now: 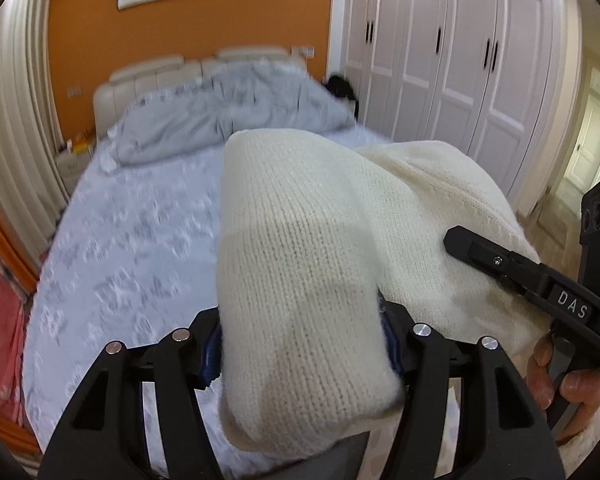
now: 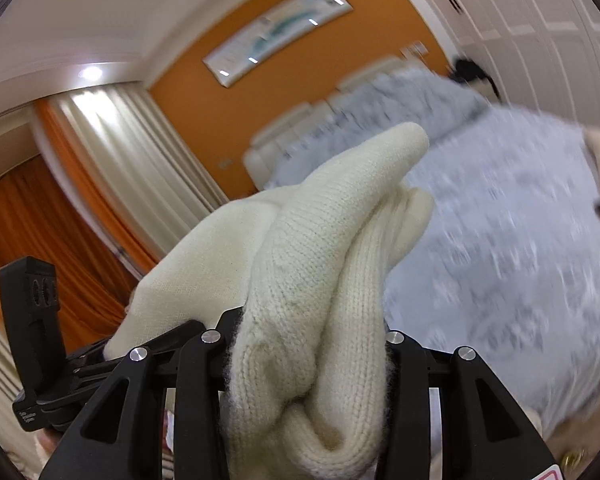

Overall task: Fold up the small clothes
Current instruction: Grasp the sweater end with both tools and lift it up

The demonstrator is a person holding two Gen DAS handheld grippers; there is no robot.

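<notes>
A cream knitted garment (image 1: 300, 264) is held up in the air above the bed between both grippers. My left gripper (image 1: 300, 344) is shut on one bunched part of it, and the knit covers the fingertips. My right gripper (image 2: 308, 360) is shut on another bunched part of the same garment (image 2: 320, 264). The right gripper also shows in the left wrist view (image 1: 540, 280), at the right edge, pressed against the knit. The left gripper shows at the left of the right wrist view (image 2: 44, 360).
A bed with a pale blue patterned sheet (image 1: 132, 240) lies below and ahead. A crumpled grey duvet (image 1: 228, 116) lies at its head. White wardrobe doors (image 1: 460, 48) stand at the right, curtains (image 1: 16, 120) at the left, an orange wall (image 1: 200, 28) behind.
</notes>
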